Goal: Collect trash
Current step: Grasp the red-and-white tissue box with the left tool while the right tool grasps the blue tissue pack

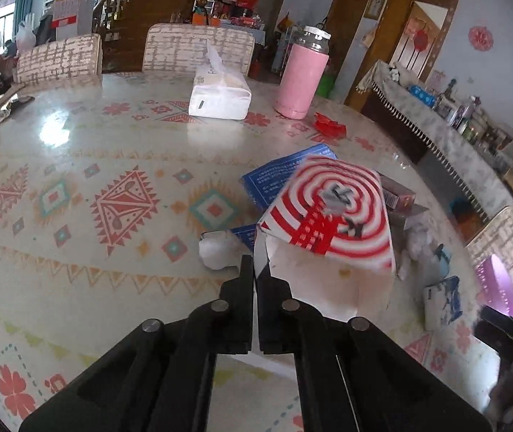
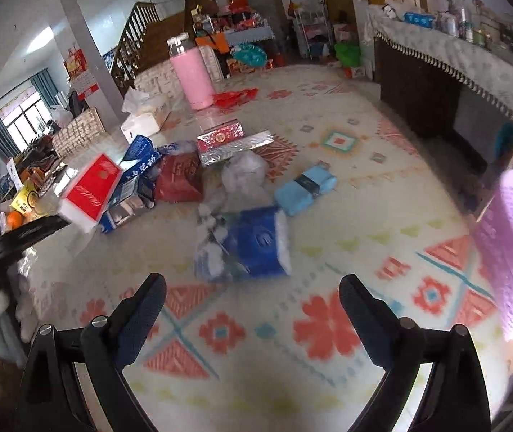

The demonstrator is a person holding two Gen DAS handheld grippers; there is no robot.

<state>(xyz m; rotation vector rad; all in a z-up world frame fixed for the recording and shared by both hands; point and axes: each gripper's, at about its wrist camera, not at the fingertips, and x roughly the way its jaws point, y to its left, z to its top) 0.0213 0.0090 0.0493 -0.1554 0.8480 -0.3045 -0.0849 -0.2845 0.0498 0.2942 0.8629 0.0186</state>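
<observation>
The left gripper (image 1: 255, 270) has its jaws closed on the white flap of a red-and-white carton (image 1: 332, 212), lifted above the worktop (image 1: 76, 165). The carton is a glossy cardboard box with a spiral print; its long axis runs from the jaws toward 1 o'clock, printed face up and tilted. Under it lie a blue printed carton (image 1: 278, 176) and a crumpled white paper (image 1: 220, 248). At 12 o'clock stand a soft white tissue pack (image 1: 220, 97) and a smooth pink cylindrical flask (image 1: 301, 79).

The right gripper (image 2: 252, 309) hangs with jaws wide apart and empty above the patterned worktop; a crinkled blue plastic wrapper (image 2: 252, 244) lies just beyond at 12 o'clock, a pale blue packet (image 2: 306, 187) past it.
</observation>
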